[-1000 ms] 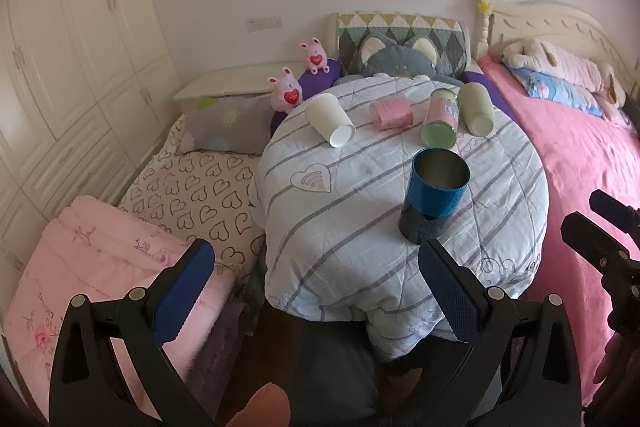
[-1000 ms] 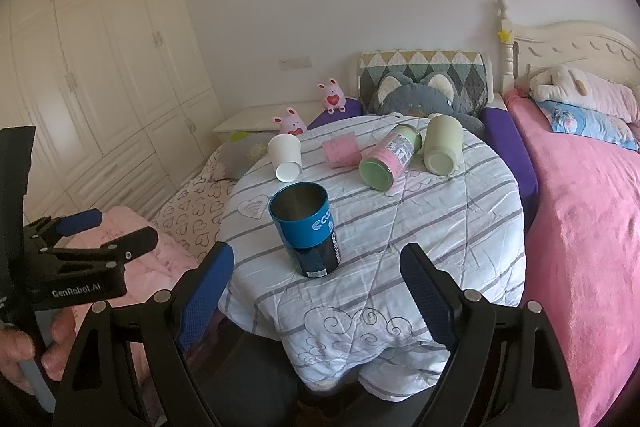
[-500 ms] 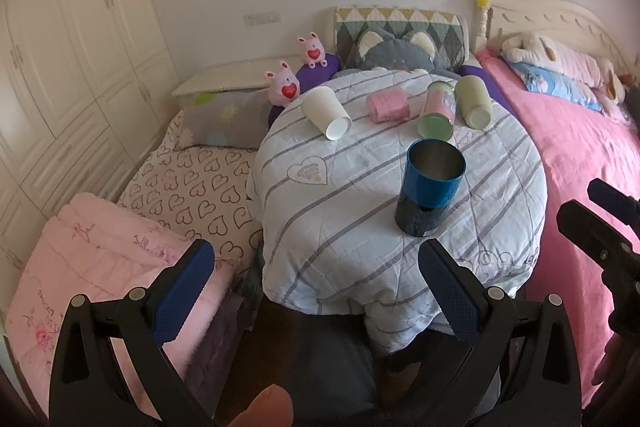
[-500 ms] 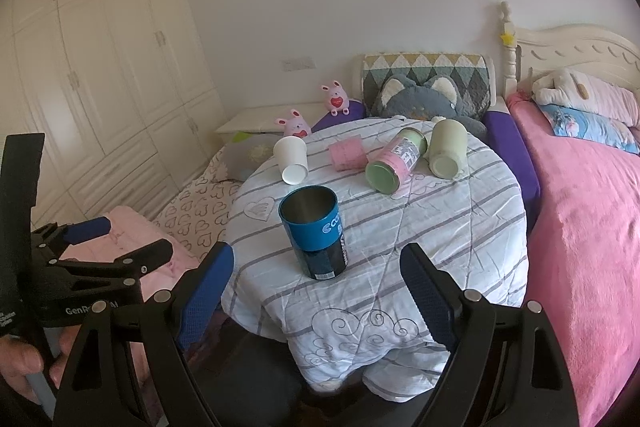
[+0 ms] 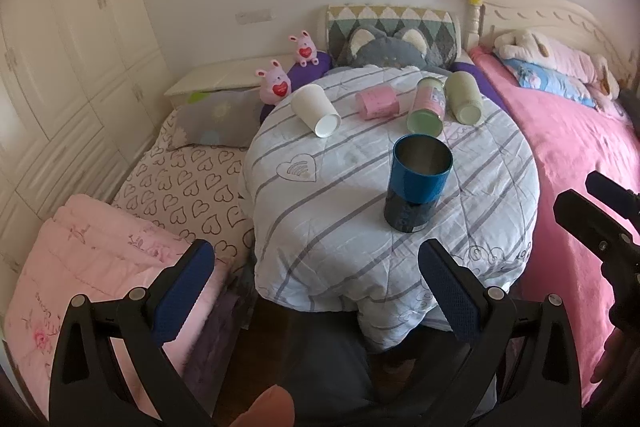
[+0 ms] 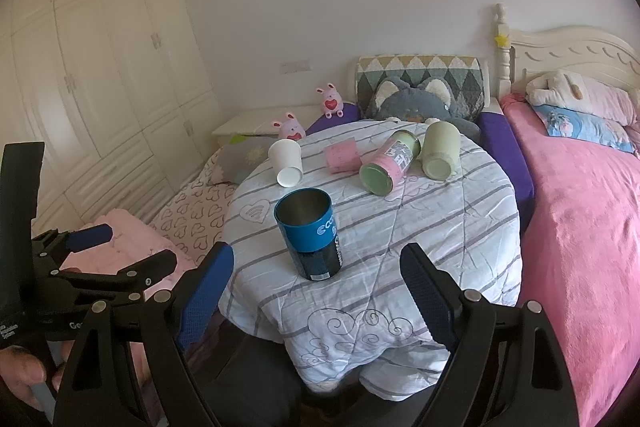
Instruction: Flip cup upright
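A blue and black metal cup [image 5: 416, 183] stands upright, mouth up, on a round table under a striped quilt [image 5: 360, 227]; it also shows in the right wrist view [image 6: 314, 233]. At the table's far side lie a white paper cup [image 5: 315, 109], a pink cup [image 5: 378, 101], a pink-and-green cup [image 5: 428, 107] and a pale green cup [image 5: 464, 98], all on their sides. My left gripper [image 5: 316, 291] is open and empty, off the table's near edge. My right gripper [image 6: 318, 293] is open and empty, just short of the blue cup.
A pink bed [image 6: 580, 207] lies right of the table. Heart-print bedding [image 5: 188, 187] and a folded pink blanket [image 5: 92, 267] lie to the left. Plush toys [image 5: 276, 85] and a cat cushion [image 5: 384, 49] sit behind the table. Wardrobes [image 6: 100, 67] line the left wall.
Both grippers have drawn back a little from the table and stay open. The blue cup stands unmoved.
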Demonstrator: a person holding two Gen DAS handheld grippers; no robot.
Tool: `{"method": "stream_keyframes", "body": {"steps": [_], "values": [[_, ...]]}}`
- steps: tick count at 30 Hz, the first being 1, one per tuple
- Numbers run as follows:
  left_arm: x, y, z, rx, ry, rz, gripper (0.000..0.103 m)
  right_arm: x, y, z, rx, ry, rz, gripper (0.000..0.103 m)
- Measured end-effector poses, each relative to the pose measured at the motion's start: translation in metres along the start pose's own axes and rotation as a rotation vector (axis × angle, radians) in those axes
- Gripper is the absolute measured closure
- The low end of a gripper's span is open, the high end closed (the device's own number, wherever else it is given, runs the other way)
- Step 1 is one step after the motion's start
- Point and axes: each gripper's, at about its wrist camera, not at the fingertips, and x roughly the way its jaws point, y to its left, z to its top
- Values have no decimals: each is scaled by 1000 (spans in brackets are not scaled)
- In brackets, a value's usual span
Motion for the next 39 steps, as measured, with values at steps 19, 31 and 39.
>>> {"method": "stream_keyframes", "body": {"steps": [19,31,39], "values": [[-3,-1,0,9,-9,-5,0,-2,-1,0,1,-4,-5,16],[-10,-1,6,17,-19,-8,0,-1,-4,-1,14,0,3,16],[-10,-1,5,17,-22,-38,0,0,-5,-3,21,4,5,16]]}}
